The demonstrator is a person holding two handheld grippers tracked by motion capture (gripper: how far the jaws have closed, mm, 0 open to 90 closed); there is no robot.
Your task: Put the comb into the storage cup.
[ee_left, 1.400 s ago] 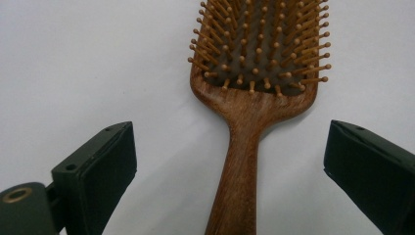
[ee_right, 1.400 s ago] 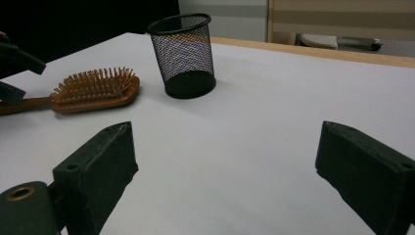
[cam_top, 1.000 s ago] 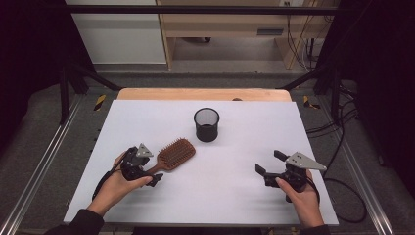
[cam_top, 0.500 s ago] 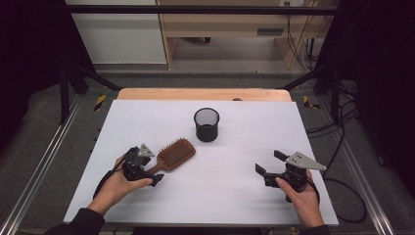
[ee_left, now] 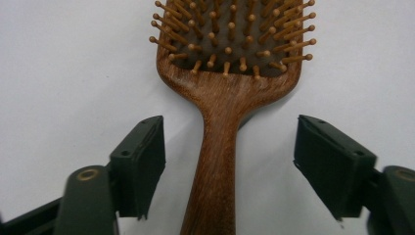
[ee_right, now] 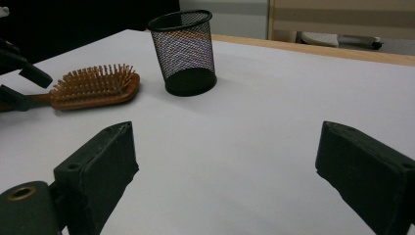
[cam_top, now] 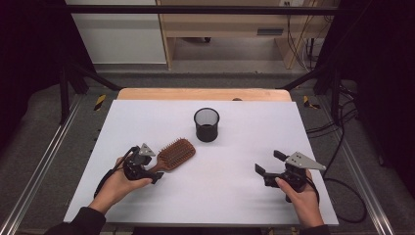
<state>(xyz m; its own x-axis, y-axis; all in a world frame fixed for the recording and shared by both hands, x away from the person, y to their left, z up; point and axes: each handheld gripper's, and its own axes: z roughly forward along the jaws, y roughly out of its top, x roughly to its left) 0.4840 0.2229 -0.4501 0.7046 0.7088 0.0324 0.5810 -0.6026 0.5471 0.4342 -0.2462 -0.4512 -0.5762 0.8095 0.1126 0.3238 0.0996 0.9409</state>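
Hairbrush (ee_left: 230, 63) handle lies between the closing, still-spread jaws of the left gripper (ee_left: 230, 161), untouched; an off-centre pinch could swivel it. Right gripper (ee_right: 225, 171) jaws spread, empty.

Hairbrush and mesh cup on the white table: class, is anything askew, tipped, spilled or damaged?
Nothing stands out. The hairbrush lies flat, bristles up and intact, with its handle between the jaws of the left hand-held gripper, which have just been closing without touching it. The mesh cup stands upright on the table, apart from the brush, with no spill.
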